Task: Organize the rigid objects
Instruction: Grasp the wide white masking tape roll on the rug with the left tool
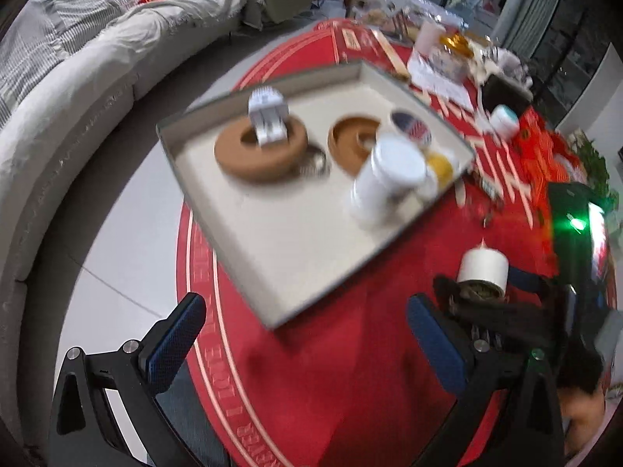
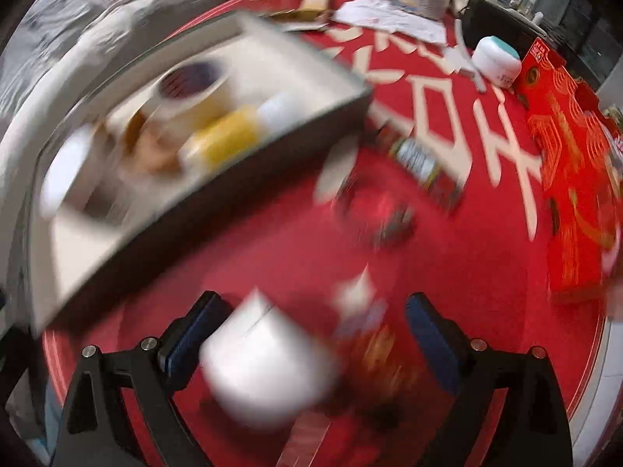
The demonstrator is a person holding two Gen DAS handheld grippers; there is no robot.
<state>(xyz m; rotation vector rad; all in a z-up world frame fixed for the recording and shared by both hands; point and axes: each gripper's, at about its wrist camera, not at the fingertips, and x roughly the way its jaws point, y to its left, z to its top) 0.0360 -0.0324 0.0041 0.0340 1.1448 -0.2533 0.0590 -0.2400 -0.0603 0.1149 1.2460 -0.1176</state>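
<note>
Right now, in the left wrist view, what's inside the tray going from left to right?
Brown ring with a white gadget standing in its hole → brown dish → white cup → yellow item, all inside the tray.

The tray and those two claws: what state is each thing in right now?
Tray: open, on the red tablecloth, partly filled.
Brown ring: flat in the tray, a small white object standing in its hole.
White jar: in the tray, tilted.
White cylinder: outside the tray, between the right claw's fingers; blurred, grip unclear.
Left claw: open, empty.
Right claw: jaws wide.
</note>
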